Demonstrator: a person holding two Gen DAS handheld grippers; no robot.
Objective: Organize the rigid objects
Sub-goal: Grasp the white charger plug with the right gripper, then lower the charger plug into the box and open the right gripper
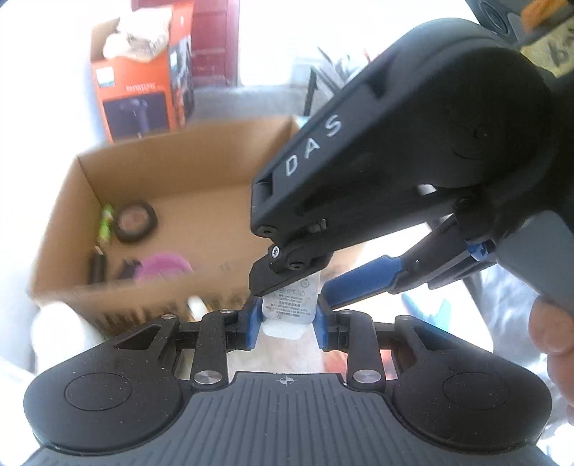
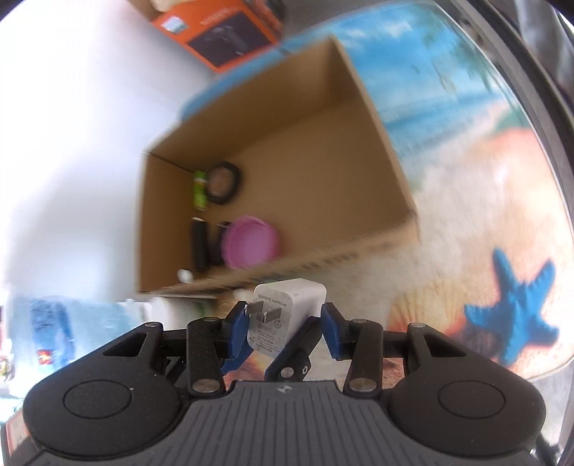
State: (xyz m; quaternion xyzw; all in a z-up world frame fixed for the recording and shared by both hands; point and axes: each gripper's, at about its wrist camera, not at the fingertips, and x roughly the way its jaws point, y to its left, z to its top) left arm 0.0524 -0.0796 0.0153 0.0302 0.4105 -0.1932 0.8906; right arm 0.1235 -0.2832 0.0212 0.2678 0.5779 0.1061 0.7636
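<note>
A white wall charger (image 1: 290, 310) (image 2: 283, 315) with two metal prongs is held between both grippers above the table. My left gripper (image 1: 287, 322) is shut on its body. My right gripper (image 2: 285, 322) is closed around it too; in the left wrist view its black body (image 1: 394, 143) reaches in from the upper right, fingertips at the charger's top. An open cardboard box (image 1: 82, 200) (image 2: 387, 150) stands just beyond. It holds a pink lid (image 2: 251, 247), a black ring (image 2: 224, 186), a green tube (image 2: 200, 190) and black cylinders (image 2: 199, 247).
An orange product box (image 1: 140, 93) (image 2: 222, 32) stands behind the cardboard box by the white wall. The table has a beach-print cover with a blue starfish (image 2: 516, 301). A white object (image 1: 61, 333) lies left of the box.
</note>
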